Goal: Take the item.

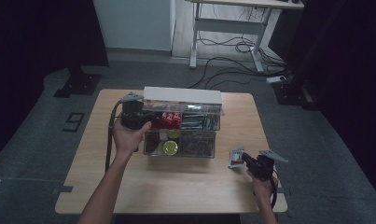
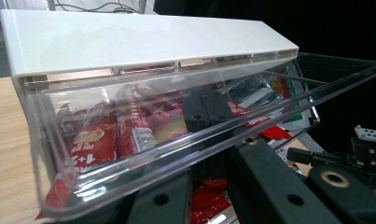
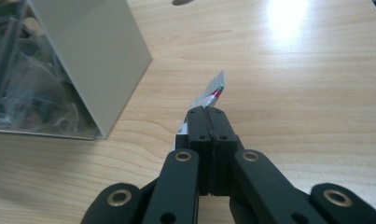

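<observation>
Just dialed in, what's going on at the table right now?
A person works with a tool in each hand at a clear compartment box with a white back. The left tool is at the clear lid, apparently holding its front edge up, with red sachets visible beneath. The right tool is shut on a small flat packet just above the wooden table, right of the box.

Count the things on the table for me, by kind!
Clear plastic organiser box with white lid: 1
Small flat foil packet outside the box: 1
Black hand-held gripper, left and right: 2
Total: 4
</observation>
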### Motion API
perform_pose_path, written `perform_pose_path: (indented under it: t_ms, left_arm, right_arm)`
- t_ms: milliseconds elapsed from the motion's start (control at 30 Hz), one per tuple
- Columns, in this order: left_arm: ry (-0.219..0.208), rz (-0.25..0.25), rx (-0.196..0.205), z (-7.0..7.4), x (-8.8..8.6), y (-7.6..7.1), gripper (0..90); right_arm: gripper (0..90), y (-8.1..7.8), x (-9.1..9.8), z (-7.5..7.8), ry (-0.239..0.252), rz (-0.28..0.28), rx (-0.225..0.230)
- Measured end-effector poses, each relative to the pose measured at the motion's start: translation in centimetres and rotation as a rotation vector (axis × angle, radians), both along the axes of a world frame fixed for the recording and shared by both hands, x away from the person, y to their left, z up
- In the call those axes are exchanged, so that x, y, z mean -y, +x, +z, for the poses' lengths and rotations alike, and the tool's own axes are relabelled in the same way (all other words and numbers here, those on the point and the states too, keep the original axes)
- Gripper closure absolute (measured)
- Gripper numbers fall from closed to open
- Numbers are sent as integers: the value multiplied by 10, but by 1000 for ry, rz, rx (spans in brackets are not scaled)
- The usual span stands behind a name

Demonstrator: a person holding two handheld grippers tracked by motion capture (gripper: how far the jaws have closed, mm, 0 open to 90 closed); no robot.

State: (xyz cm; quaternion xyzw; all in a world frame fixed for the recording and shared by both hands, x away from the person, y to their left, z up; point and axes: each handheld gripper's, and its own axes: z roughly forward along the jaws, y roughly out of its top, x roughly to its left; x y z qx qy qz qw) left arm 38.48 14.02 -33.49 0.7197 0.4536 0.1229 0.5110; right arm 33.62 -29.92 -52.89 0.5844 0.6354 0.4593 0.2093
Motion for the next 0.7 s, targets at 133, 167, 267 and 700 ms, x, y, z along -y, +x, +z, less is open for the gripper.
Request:
perform_pose_path:
  t_ms: [133,167,267,700]
  left_arm:
    - [-1,0,0,0,0,0,888]
    - [-1,0,0,0,0,0,889]
    - [-2,1,1,-1,0,0,888]
    - [1,0,1,-1,0,-1,888]
  right_arm:
    - [897,0,4,-4,-2,-7,-9]
    - [897,0,5,-5,-5,-9,-13]
    - [896,0,7,-7,-10,-13,-20]
    - [865,3,16,-22,-52,-29,-88]
